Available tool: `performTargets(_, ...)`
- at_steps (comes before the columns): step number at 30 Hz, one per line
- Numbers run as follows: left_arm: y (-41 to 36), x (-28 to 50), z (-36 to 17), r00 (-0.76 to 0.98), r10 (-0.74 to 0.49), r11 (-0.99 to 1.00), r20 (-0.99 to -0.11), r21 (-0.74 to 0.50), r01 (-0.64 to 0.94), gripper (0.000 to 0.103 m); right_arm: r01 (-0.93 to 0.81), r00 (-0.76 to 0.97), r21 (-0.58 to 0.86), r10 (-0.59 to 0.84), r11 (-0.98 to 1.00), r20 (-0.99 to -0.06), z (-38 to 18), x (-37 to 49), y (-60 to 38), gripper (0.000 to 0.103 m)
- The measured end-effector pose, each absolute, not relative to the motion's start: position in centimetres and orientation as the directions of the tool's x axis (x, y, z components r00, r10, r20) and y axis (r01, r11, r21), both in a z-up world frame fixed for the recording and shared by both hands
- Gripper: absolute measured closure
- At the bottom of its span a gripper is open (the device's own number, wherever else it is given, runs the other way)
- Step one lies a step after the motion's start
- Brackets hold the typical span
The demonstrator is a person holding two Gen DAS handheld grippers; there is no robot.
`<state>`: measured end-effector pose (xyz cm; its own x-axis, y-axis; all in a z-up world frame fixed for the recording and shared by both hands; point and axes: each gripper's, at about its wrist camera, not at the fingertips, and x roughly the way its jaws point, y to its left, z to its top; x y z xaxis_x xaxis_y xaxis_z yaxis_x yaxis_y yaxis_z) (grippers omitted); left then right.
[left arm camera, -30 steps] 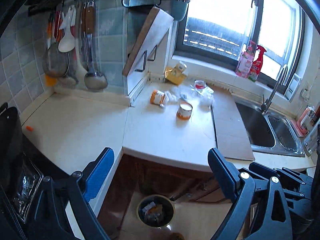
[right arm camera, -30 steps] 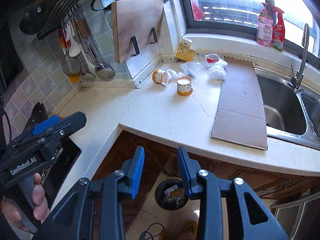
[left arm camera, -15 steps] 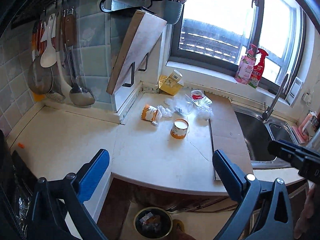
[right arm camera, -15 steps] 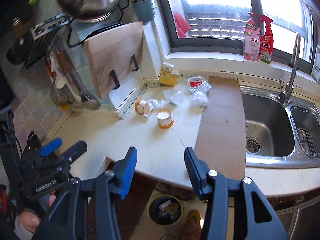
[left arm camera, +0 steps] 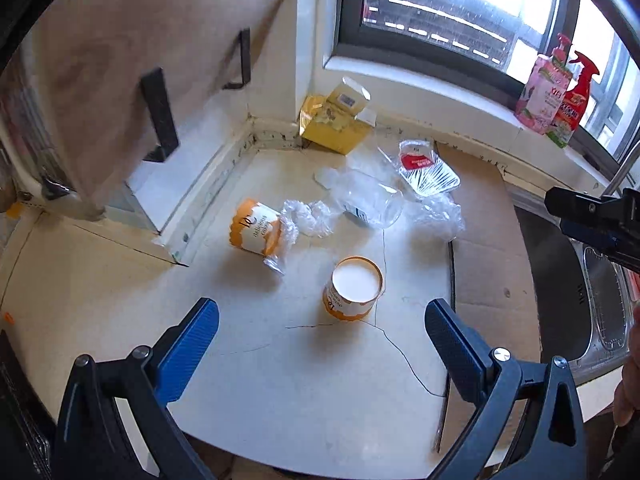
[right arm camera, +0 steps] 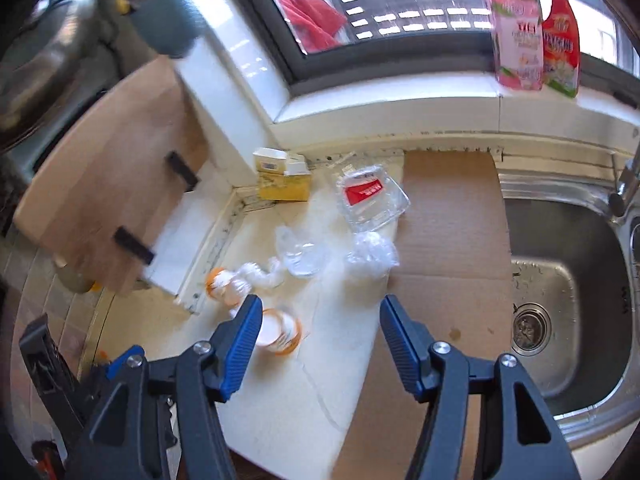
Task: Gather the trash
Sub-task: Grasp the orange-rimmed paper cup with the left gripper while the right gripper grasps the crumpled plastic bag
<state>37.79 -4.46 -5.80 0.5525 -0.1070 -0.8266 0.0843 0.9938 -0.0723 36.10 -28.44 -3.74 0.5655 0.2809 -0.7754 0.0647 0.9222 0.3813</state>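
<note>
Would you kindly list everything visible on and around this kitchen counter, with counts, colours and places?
Paper cups: two, orange and white; one upright mid-counter, one on its side to its left.
Clear plastic wrap and bags: several crumpled pieces, behind the cups.
Clear tray: one, red label, by the cardboard's far edge.
Yellow box: one, in the back corner.
Cardboard sheet: one, brown, flat beside the sink.
Sink: one, steel, right.
Bottles: two, pink and red, on the windowsill.
Cutting board: one, wooden, racked at left.
Left hand-held gripper: open, empty.
Right hand-held gripper: jaws just opening, empty.
</note>
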Motion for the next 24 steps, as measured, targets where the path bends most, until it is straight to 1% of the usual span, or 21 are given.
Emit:
performTargets(3,-6.1,40.8,-8.9,0.493,-0.097,0.995,-0.865,-0.069,0.073,0.001,0.095,0.537,0.387,0.28,0.917,-0.796,-7.2,39.3,-29.6,0.042)
performTargets(7,-7.6,43.5,-12.1,0.446,-0.088,0.996,-0.891,-0.066,0.065,0.001,0.098,0.506,0.374,0.278,0.922,-0.817,-11.3,42.8,-29.9,0.042)
performTargets(12,-8.5,45.1,-14.5,0.435,-0.075,0.997,-0.897,-0.055,0.058,0.001,0.053,0.497,0.337,0.268,0.94,-0.826,-14.3,45.1,-28.5,0.042)
performTargets(14,-8.6,45.4,-15.0,0.436,-0.075,0.997,-0.897,-0.052,0.064,0.003,0.041,0.493,0.318,0.257,0.947,-0.831,-15.0,45.7,-28.0,0.042)
performTargets(16,-8.6,45.5,-15.5,0.436,-0.078,0.996,-0.897,-0.053,0.07,0.013,0.031,0.494,0.299,0.246,0.954,-0.834,-15.7,46.1,-27.5,0.042)
performTargets(17,-8.6,45.5,-15.7,0.434,-0.079,0.996,-0.897,-0.053,0.071,0.016,0.027,0.496,0.291,0.24,0.956,-0.835,-15.9,46.2,-27.4,0.042)
performTargets(19,-8.4,45.7,-16.1,0.429,-0.084,0.996,-0.899,-0.06,0.069,0.031,0.014,0.505,0.279,0.234,0.96,-0.831,-16.2,46.2,-27.1,0.042)
performTargets(20,-8.3,45.6,-16.3,0.426,-0.089,0.996,-0.9,-0.067,0.067,0.035,0.006,0.513,0.271,0.23,0.963,-0.827,-16.2,46.1,-27.0,0.044)
performTargets(21,-8.1,45.6,-16.4,0.423,-0.094,0.995,-0.901,-0.074,0.065,0.045,-0.001,0.517,0.261,0.224,0.965,-0.826,-16.2,46.1,-26.8,0.054)
performTargets(22,-7.9,45.5,-16.5,0.422,-0.098,0.995,-0.901,-0.08,0.062,0.053,-0.01,0.515,0.257,0.226,0.966,-0.827,-16.3,46.1,-26.7,0.063)
performTargets(23,-7.7,45.4,-16.5,0.425,-0.101,0.995,-0.9,-0.084,0.057,0.053,-0.022,0.512,0.263,0.237,0.965,-0.826,-16.3,46.0,-26.6,0.067)
performTargets(24,-7.6,45.2,-16.3,0.429,-0.1,0.995,-0.898,-0.086,0.052,0.053,-0.031,0.511,0.268,0.246,0.963,-0.824,-16.1,45.9,-26.4,0.077)
